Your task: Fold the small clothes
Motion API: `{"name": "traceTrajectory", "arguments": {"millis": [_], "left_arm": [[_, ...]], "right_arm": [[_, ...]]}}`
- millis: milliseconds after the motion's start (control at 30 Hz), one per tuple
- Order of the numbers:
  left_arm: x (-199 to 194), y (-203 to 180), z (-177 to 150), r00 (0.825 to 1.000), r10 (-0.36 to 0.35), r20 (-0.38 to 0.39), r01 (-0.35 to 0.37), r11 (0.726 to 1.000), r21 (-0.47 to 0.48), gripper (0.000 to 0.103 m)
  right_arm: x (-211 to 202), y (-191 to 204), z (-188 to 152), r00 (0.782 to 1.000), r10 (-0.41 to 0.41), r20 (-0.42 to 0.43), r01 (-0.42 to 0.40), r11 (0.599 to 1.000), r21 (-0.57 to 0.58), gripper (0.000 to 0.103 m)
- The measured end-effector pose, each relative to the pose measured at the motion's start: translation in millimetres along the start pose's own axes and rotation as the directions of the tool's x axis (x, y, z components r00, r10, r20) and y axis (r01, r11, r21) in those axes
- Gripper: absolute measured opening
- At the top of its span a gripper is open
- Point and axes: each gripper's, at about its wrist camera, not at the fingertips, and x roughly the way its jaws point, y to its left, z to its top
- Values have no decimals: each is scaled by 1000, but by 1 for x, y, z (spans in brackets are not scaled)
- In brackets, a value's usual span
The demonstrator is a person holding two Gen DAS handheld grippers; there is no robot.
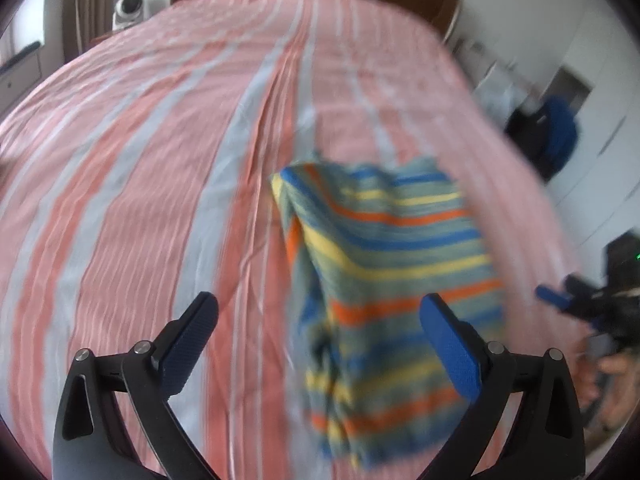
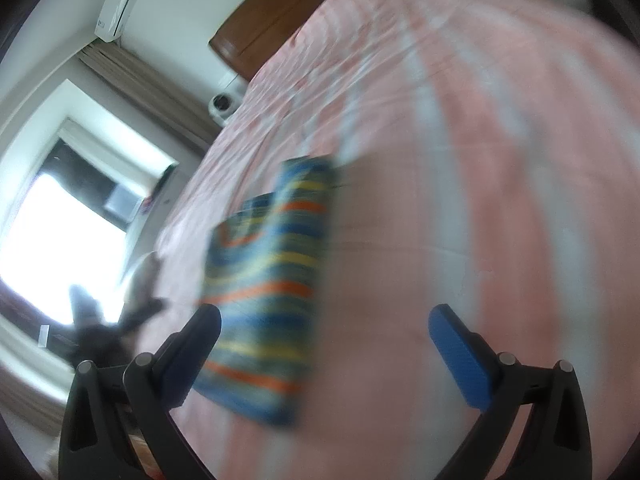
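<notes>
As the striped garment (image 1: 384, 264) lies folded on the bed (image 1: 132, 168) | my left gripper (image 1: 320, 332) and right gripper (image 2: 326, 334) released, empty | maybe one fold left

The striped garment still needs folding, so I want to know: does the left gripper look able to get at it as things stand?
Probably yes. The left gripper is open, the striped garment lies on the bed just ahead, and nothing sits between them.
</notes>
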Motion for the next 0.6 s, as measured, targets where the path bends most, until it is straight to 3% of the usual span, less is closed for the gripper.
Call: {"name": "traceTrajectory", "arguments": {"millis": [167, 367, 467, 600], "left_arm": [[17, -4, 8, 994, 112, 2, -112, 994, 7, 100], [14, -15, 4, 975, 213, 59, -217, 973, 84, 100], [17, -16, 3, 970, 234, 58, -239, 967, 92, 101], [19, -12, 3, 976, 211, 50, -214, 975, 64, 101]], "right_arm": [[54, 37, 25, 995, -93, -27, 88, 986, -145, 101], [65, 55, 16, 988, -154, 3, 149, 954, -259, 101], [65, 58, 15, 984, -178, 12, 173, 936, -307, 101], [66, 51, 19, 981, -194, 12, 189, 941, -280, 101]]}}
